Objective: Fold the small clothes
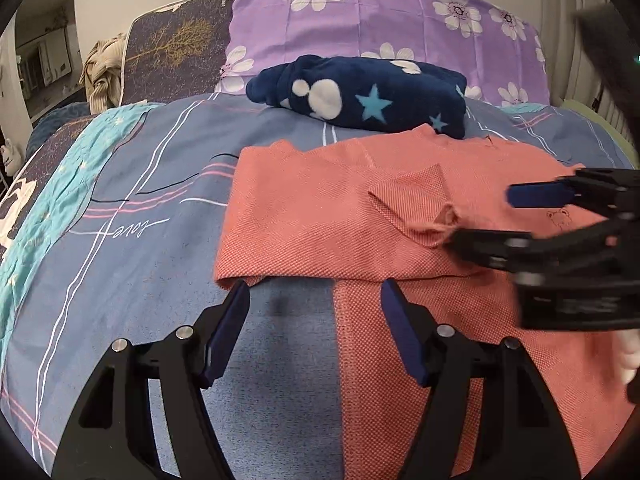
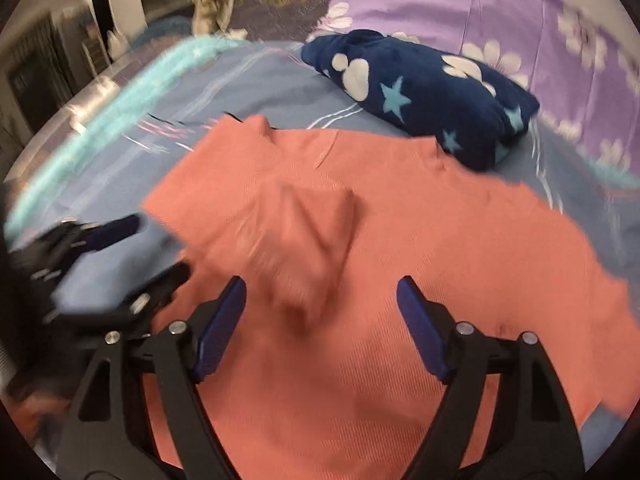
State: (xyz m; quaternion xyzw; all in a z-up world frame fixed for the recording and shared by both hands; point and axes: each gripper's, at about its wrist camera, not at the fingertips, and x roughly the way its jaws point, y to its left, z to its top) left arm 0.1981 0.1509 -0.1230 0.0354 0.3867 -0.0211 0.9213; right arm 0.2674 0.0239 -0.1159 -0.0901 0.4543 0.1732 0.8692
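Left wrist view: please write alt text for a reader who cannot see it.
A salmon-pink shirt lies on a blue striped bedsheet, one sleeve folded over its chest. The open left tongs hover at its near edge; the right tongs reach in beside the sleeve. Behind lies a folded navy star-print fleece.

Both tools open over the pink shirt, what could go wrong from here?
1. The folded-in sleeve sits loose and rumpled; the right tool beside it could snag it and undo the fold.
2. The left tool straddles the pink shirt's edge and may pinch the bedsheet too.
3. The navy blanket touches the shirt's far edge, crowding further folds.
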